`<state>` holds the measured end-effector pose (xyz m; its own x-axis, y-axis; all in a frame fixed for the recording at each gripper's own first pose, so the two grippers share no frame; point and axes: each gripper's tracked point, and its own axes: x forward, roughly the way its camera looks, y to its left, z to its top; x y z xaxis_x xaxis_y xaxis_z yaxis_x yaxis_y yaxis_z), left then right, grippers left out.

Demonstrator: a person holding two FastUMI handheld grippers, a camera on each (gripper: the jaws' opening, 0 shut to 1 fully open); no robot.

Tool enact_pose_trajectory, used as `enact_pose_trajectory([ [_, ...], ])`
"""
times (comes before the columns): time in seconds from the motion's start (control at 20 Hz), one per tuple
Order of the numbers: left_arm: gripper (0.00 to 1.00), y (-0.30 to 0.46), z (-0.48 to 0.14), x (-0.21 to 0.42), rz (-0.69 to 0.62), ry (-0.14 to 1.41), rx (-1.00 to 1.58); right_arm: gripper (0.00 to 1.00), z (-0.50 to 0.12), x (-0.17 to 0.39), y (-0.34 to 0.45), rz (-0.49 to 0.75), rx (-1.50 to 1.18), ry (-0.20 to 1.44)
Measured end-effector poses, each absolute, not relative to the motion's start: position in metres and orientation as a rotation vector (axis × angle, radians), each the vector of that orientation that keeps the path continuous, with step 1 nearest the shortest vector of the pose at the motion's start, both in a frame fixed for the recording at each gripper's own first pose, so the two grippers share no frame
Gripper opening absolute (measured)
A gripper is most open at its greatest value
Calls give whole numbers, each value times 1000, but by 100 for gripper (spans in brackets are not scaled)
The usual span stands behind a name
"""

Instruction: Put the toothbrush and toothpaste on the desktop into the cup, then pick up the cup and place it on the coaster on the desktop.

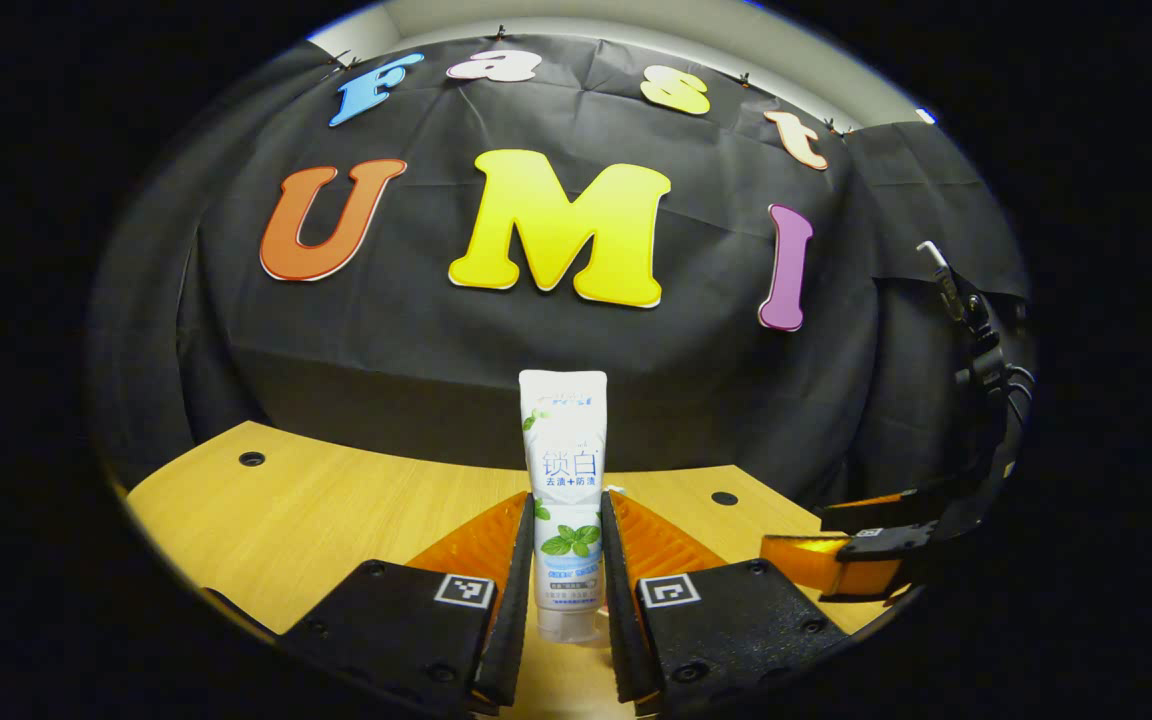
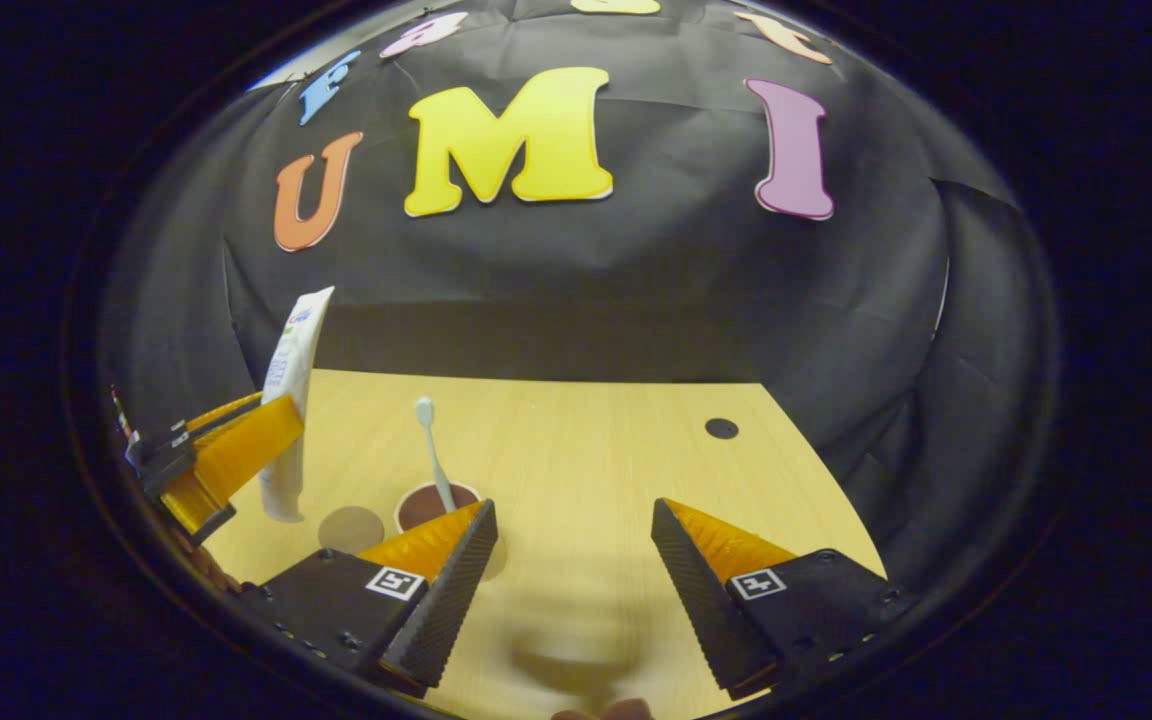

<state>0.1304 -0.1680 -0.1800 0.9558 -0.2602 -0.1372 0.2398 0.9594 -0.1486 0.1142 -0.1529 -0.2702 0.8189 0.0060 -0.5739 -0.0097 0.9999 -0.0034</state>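
Note:
A white toothpaste tube [image 1: 565, 500] stands upright, cap down, between the fingers of my left gripper [image 1: 566, 560], which is shut on it and holds it off the wooden desktop [image 1: 336, 510]. In the right gripper view the same tube [image 2: 288, 400] hangs at the far left in the left gripper [image 2: 236, 450], left of a brown cup [image 2: 423, 504]. A toothbrush [image 2: 431, 450] stands in that cup, head up. A round brown coaster [image 2: 351, 529] lies just left of the cup. My right gripper [image 2: 571, 540] is open above the desktop, right of the cup.
The black cloth wall rises behind the desktop [image 2: 586, 430]. Small dark holes [image 1: 251, 459] [image 2: 721, 428] mark the tabletop near its far corners. The right gripper [image 1: 866, 545] shows at the right edge of the left gripper view.

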Motion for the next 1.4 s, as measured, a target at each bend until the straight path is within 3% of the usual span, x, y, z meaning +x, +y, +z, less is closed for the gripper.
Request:
enact_pose_trajectory([
  [0.3, 39, -203, -207, 156, -316, 54, -131, 95, -323, 78, -197, -58, -51, 732],
  [0.85, 39, -206, -255, 164, -300, 68, -74, 95, -328, 77, -193, -51, -33, 721],
  [0.95, 42, -207, -264, 161, -313, 98, -100, 95, -328, 77, -189, -45, -32, 715],
  [1.0, 53, -207, -263, 158, -310, 95, -102, 95, -328, 77, -188, -45, -31, 714],
  [1.05, 55, -206, -262, 157, -311, 94, -101, 95, -329, 76, -188, -47, -29, 716],
  [1.1, 45, -205, -263, 157, -312, 97, -97, 95, -331, 75, -187, -48, -24, 721],
  [1.4, 51, -199, -264, 150, -310, 104, -83, 95, -327, 72, -176, -34, -24, 715],
])
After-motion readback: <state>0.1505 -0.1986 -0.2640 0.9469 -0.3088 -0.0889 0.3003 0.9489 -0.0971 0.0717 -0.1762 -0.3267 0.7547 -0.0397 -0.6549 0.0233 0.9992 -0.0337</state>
